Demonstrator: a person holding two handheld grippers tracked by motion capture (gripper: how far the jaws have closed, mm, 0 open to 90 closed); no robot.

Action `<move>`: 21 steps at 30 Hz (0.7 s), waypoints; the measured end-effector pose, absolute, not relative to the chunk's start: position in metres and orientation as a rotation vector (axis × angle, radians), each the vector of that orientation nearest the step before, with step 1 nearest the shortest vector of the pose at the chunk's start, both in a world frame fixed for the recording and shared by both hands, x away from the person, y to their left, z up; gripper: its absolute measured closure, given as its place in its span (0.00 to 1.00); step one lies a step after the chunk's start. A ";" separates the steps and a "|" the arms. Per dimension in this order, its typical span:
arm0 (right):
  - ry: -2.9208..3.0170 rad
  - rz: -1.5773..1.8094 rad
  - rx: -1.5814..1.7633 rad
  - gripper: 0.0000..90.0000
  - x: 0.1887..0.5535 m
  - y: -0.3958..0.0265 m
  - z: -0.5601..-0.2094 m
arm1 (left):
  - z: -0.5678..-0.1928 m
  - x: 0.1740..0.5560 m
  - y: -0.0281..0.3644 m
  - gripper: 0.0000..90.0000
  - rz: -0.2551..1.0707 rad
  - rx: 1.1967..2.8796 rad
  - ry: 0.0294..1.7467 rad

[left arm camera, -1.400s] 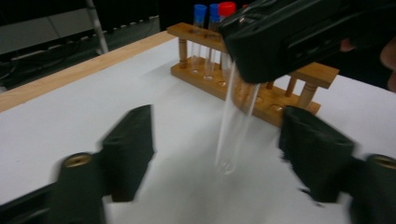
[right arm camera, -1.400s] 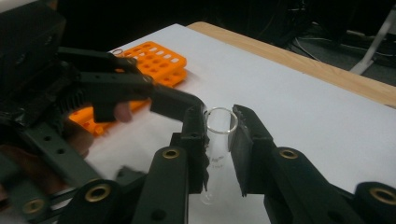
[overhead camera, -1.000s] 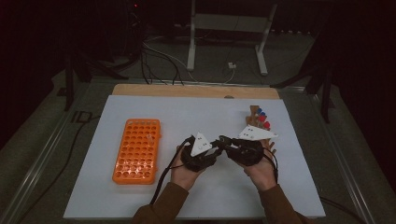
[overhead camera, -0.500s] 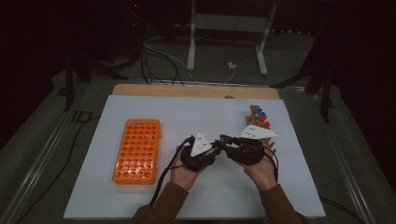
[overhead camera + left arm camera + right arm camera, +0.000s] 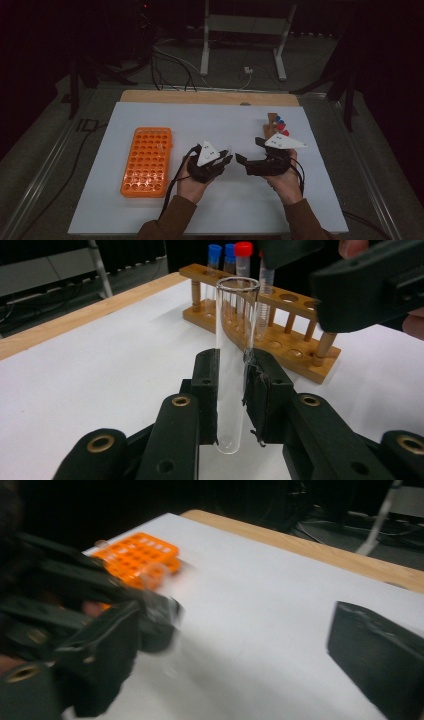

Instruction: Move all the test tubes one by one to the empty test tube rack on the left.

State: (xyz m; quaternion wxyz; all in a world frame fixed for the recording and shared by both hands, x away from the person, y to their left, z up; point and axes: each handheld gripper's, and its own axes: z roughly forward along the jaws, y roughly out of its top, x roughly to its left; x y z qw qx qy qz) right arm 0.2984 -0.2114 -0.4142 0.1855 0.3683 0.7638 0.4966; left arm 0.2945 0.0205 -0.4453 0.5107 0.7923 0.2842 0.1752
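Note:
My left gripper [image 5: 232,367] is shut on a clear, uncapped glass test tube [image 5: 235,330], which stands upright between its pads. In the high view this gripper [image 5: 226,159] sits at the middle of the white mat, pointing right. My right gripper [image 5: 247,150] faces it from the right, a short gap away. Its jaws have just been opening and now stand wide apart with nothing between them. In the right gripper view the picture is blurred, and its jaws [image 5: 250,645] are spread to both edges. A wooden tube rack [image 5: 280,340] stands behind.
An orange tube rack [image 5: 147,160] lies on the left of the white mat [image 5: 150,210]. The wooden rack [image 5: 272,127] at the back right holds blue-capped and red-capped tubes [image 5: 281,125]. A wooden board edge [image 5: 210,97] runs along the far side.
The right gripper's jaws have spread wide and it has drawn slightly back from the left gripper. The left gripper has stayed in place with the tube.

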 end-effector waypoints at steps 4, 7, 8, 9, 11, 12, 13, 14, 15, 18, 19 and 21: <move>2.133 1.376 1.059 0.00 0.298 -0.220 -0.418 | -0.443 0.295 0.032 0.84 0.421 1.883 0.712; 2.113 1.379 1.076 0.00 0.297 -0.227 -0.419 | -0.442 0.294 0.036 0.84 0.425 1.881 0.719; 2.113 1.379 1.076 0.00 0.297 -0.227 -0.419 | -0.442 0.294 0.037 0.84 0.426 1.876 0.723; 2.106 1.373 1.086 0.00 0.297 -0.231 -0.420 | -0.441 0.294 0.041 0.84 0.430 1.873 0.728; 2.101 1.369 1.096 0.00 0.297 -0.234 -0.421 | -0.441 0.293 0.042 0.84 0.432 1.873 0.729; 2.101 1.369 1.096 0.00 0.297 -0.234 -0.421 | -0.441 0.293 0.044 0.84 0.435 1.870 0.731; 2.096 1.363 1.102 0.00 0.296 -0.237 -0.422 | -0.440 0.293 0.046 0.84 0.438 1.869 0.734; 2.096 1.363 1.102 0.00 0.296 -0.237 -0.422 | -0.440 0.292 0.048 0.84 0.440 1.868 0.737; 2.095 1.358 1.106 0.00 0.296 -0.240 -0.423 | -0.440 0.291 0.053 0.84 0.445 1.861 0.746; 2.093 1.350 1.107 0.00 0.295 -0.244 -0.423 | -0.440 0.291 0.061 0.84 0.450 1.858 0.763; 2.093 1.350 1.107 0.00 0.295 -0.244 -0.423 | -0.440 0.291 0.061 0.84 0.450 1.858 0.763; 2.090 1.348 1.111 0.00 0.294 -0.247 -0.424 | -0.441 0.291 0.066 0.84 0.454 1.854 0.773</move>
